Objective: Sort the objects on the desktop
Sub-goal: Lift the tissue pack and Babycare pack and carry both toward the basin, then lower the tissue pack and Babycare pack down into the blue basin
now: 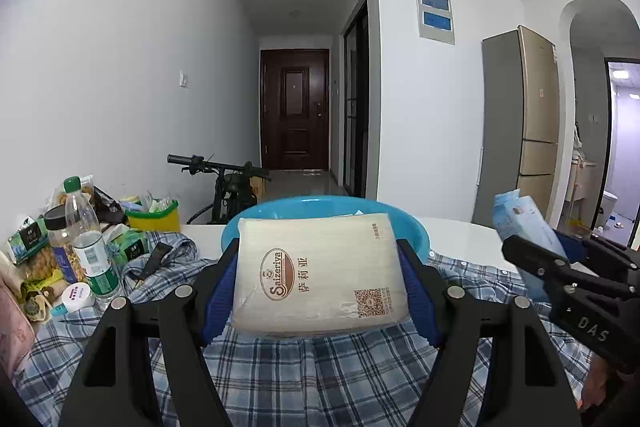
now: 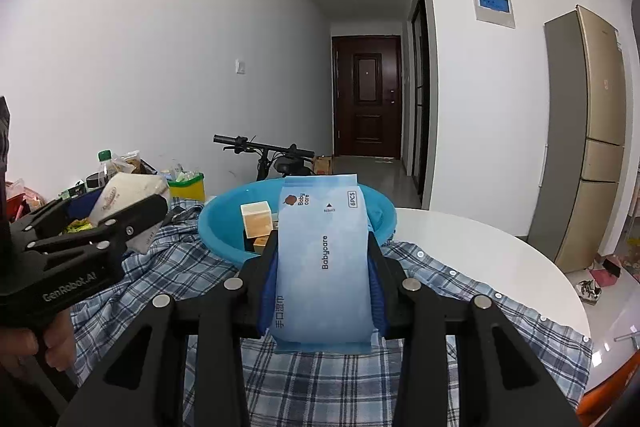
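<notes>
My left gripper (image 1: pixel 318 281) is shut on a beige Saizeriya napkin pack (image 1: pixel 320 271), held above the plaid cloth (image 1: pixel 320 375) just in front of a blue plastic basin (image 1: pixel 280 213). My right gripper (image 2: pixel 322 277) is shut on a light blue Babycare wet-wipe pack (image 2: pixel 324 267), lifted near the same basin (image 2: pixel 224 223). Inside the basin lie small wooden boxes (image 2: pixel 256 221). Each view catches the other gripper from the side: the right one (image 1: pixel 528 247) with its blue pack, the left one (image 2: pixel 140 211) with the beige pack.
A pile at the table's left holds a water bottle (image 1: pixel 90 243), a dark-lidded jar (image 1: pixel 56 227), snack bags, a yellow-green container (image 1: pixel 154 217) and a white tub (image 1: pixel 78 297). The round white table (image 2: pixel 500 267) has a curved right edge. A bicycle (image 1: pixel 224 183) stands behind.
</notes>
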Available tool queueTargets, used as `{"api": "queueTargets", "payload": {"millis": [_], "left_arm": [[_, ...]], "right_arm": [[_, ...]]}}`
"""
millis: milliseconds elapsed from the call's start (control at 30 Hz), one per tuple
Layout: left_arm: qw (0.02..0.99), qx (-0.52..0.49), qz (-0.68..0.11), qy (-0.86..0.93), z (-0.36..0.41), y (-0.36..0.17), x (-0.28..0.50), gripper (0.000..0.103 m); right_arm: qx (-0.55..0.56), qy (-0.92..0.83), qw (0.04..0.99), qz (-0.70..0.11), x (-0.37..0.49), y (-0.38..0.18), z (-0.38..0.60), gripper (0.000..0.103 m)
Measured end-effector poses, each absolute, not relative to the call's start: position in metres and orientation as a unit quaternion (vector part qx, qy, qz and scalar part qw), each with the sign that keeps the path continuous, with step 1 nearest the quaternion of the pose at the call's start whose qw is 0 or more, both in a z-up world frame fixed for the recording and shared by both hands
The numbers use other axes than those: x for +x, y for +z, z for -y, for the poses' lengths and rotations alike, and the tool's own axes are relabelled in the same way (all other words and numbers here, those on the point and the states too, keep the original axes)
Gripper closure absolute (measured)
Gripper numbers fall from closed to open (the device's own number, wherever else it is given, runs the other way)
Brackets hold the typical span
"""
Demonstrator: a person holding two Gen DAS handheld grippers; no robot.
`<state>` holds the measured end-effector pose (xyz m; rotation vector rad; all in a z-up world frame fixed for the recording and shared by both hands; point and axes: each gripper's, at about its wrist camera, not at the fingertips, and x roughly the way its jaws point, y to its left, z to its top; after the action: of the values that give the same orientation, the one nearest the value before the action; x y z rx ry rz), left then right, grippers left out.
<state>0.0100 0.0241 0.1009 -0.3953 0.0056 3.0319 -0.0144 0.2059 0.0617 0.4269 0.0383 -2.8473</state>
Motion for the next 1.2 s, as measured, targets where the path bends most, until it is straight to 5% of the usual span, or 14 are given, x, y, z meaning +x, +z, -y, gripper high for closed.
{"api": "queueTargets", "payload": {"millis": [567, 1200], "left_arm": [[0.031, -0.111, -0.015, 0.993, -0.031, 0.108, 0.023, 0.028], [0.013, -0.116, -0.025, 0.993, -0.019, 0.118, -0.068, 0.028]], "right_arm": [[0.143, -0.980, 0.137, -0.008, -0.014, 0.065, -0.209, 0.067], [0.128, -0.979, 0.156, -0.027, -0.093, 0.091, -0.195, 0.067]]}}
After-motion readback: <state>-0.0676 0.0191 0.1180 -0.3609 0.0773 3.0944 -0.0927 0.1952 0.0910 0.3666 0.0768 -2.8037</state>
